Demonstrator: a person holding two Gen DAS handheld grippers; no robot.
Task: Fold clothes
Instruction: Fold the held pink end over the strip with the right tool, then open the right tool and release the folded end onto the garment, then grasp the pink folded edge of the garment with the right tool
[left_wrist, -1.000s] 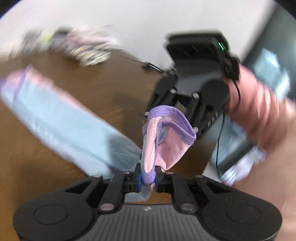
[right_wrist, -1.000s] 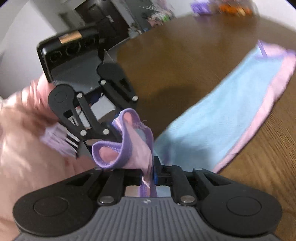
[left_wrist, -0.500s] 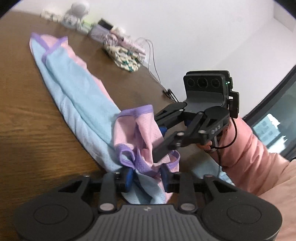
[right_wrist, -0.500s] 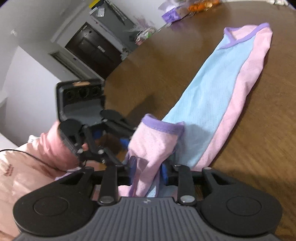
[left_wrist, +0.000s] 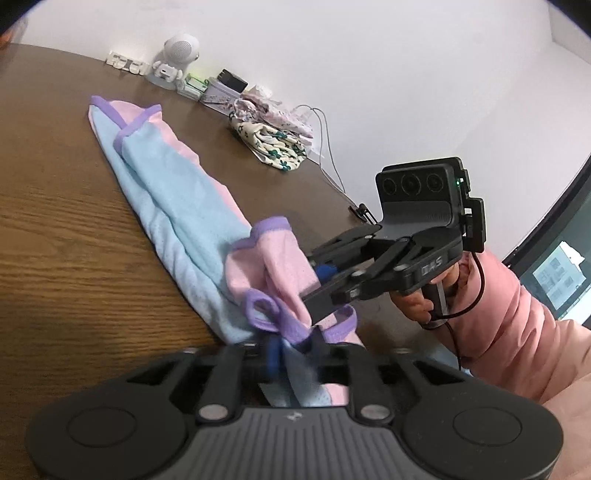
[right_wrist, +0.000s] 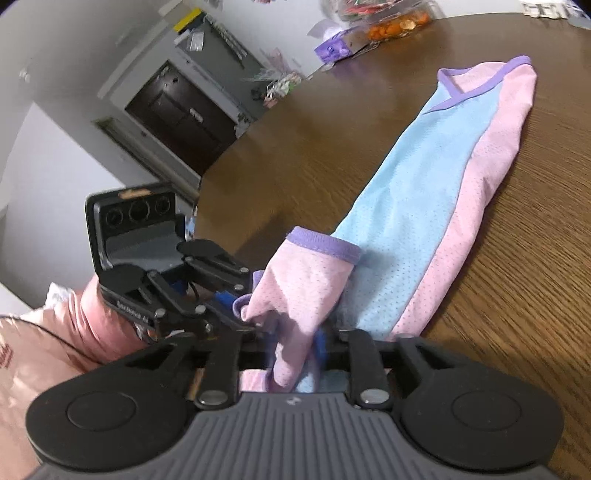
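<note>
A light blue and pink garment with purple trim (left_wrist: 177, 199) lies stretched along the brown wooden table (left_wrist: 55, 229); it also shows in the right wrist view (right_wrist: 436, 206). Its near end is bunched up between both grippers. My left gripper (left_wrist: 293, 350) has its jaws slightly apart with cloth lying between them. My right gripper (right_wrist: 295, 345) also has its jaws slightly apart around the pink cloth. The right gripper shows in the left wrist view (left_wrist: 325, 280), and the left gripper in the right wrist view (right_wrist: 221, 299).
A floral cloth pile (left_wrist: 273, 136), a white speaker figure (left_wrist: 173, 55), small boxes and a cable (left_wrist: 328, 155) sit along the wall. In the right wrist view, snack bags (right_wrist: 388, 22) lie at the table's far end. A dark door (right_wrist: 177, 114) is behind.
Both grippers came down to the table with the garment's end and their jaws opened a little. The garment now lies laid out and the near end rests bunched on it.
</note>
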